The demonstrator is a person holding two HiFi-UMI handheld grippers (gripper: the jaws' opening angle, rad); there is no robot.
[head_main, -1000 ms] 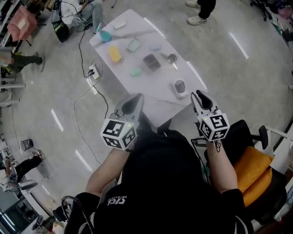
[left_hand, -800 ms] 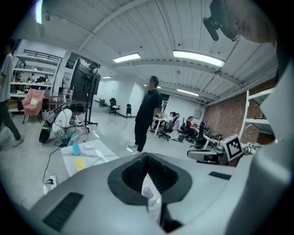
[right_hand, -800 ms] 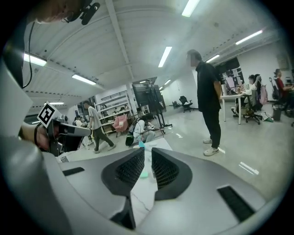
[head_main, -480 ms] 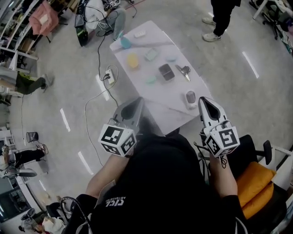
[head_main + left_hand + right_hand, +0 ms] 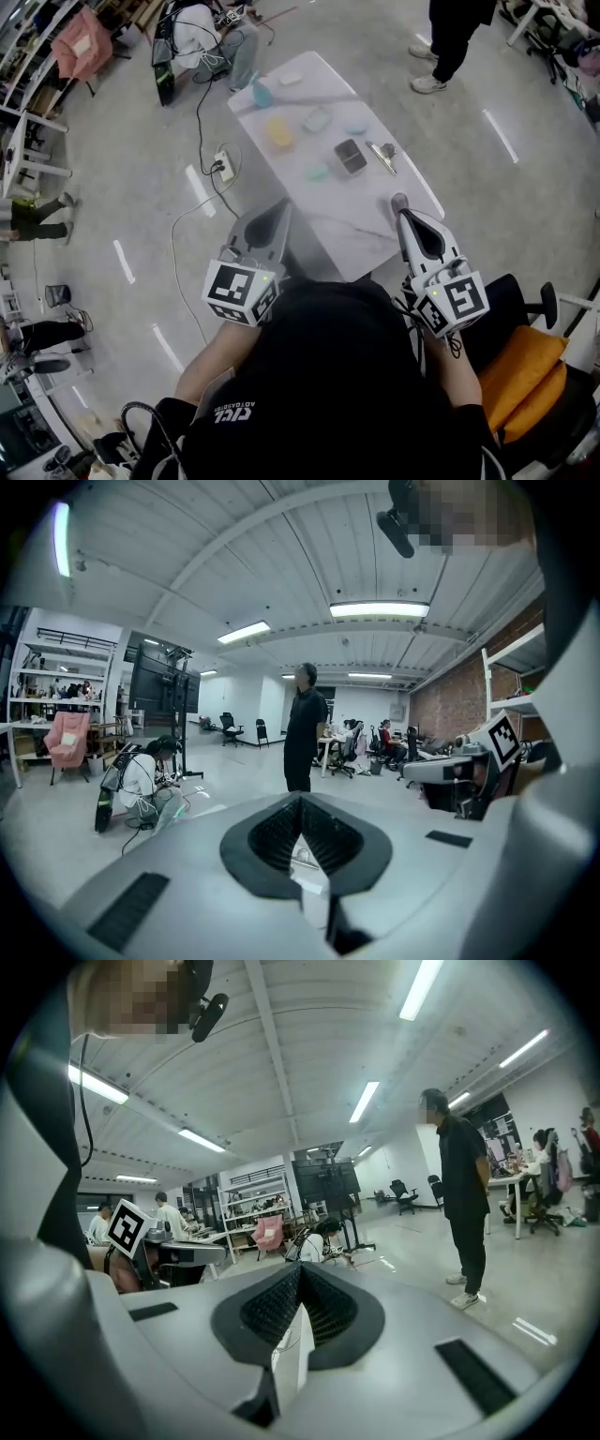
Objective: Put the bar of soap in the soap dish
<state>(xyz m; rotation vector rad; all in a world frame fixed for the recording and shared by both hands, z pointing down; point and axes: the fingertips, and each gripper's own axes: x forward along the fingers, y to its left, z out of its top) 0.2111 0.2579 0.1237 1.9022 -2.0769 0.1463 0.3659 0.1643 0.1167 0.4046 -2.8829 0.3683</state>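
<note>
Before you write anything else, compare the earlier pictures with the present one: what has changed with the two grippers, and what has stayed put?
The right gripper has just closed its fingers on nothing, and both it and the left gripper, also shut and empty, have risen. The yellow bar of soap and the dark dish lie untouched on the table.
</note>
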